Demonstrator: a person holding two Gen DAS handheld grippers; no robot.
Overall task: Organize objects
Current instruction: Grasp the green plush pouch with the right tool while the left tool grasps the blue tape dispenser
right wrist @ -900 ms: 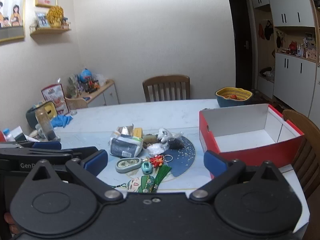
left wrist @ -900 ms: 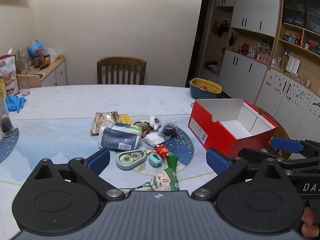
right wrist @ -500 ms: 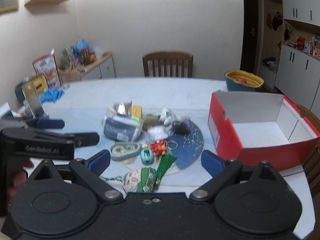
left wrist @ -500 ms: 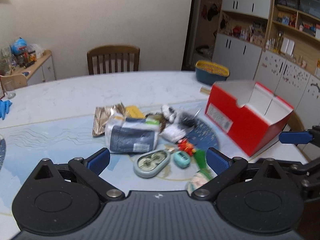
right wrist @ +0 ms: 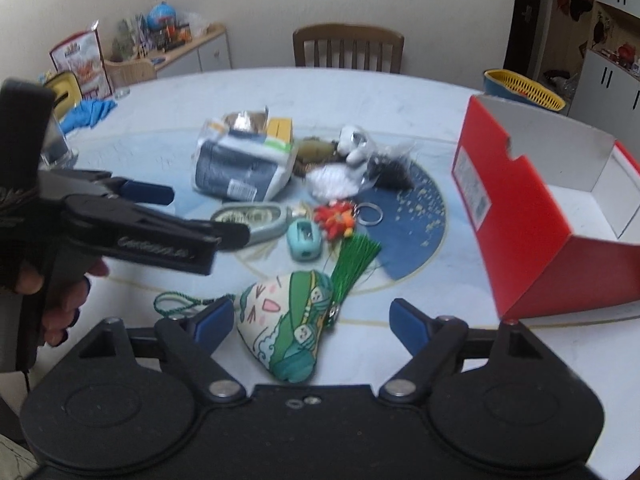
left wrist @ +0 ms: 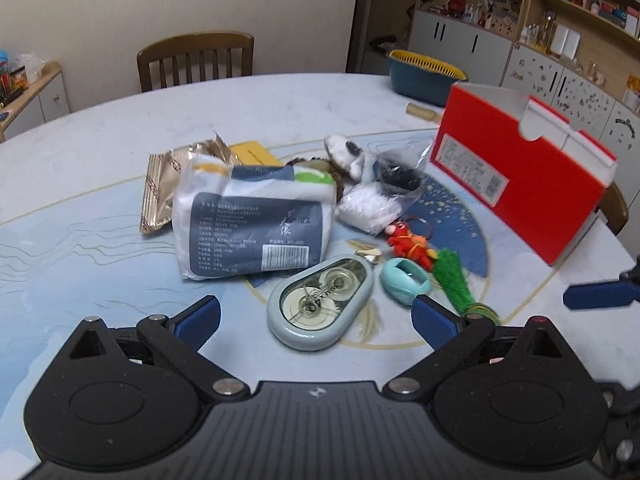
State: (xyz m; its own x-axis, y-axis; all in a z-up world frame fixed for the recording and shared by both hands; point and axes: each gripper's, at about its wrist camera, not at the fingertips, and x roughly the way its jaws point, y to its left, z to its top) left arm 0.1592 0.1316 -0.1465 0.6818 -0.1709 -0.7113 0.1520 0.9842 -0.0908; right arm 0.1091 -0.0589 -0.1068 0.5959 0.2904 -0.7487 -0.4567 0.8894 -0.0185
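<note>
1. A round pale marble-look table fills the room's middle, with a dark blue disc printed at its centre. A wooden chair stands behind it against a cream wall, and white cupboards line the side beyond the red box.
2. Taking the red box as the marker: it sits open-topped and empty at the table's right edge, and every loose item lies to its left.
3. Farthest from the box is a gold foil packet, then a white and navy pouch lying partly over it, with a yellow card behind.
4. Nearer the box come a grey-blue oval case, a teal sharpener, a red charm, a white plush toy and a clear bag of dark bits.
5. A green-tasselled sachet lies at the near edge, left of the box, and nothing blocks the way to it.
6. The left gripper hovers over the oval case, its blue pads wide apart and holding nothing.
7. The right gripper is likewise spread wide, empty, with the sachet lying between its fingers.
8. A yellow-rimmed basket sits behind the box.
</note>
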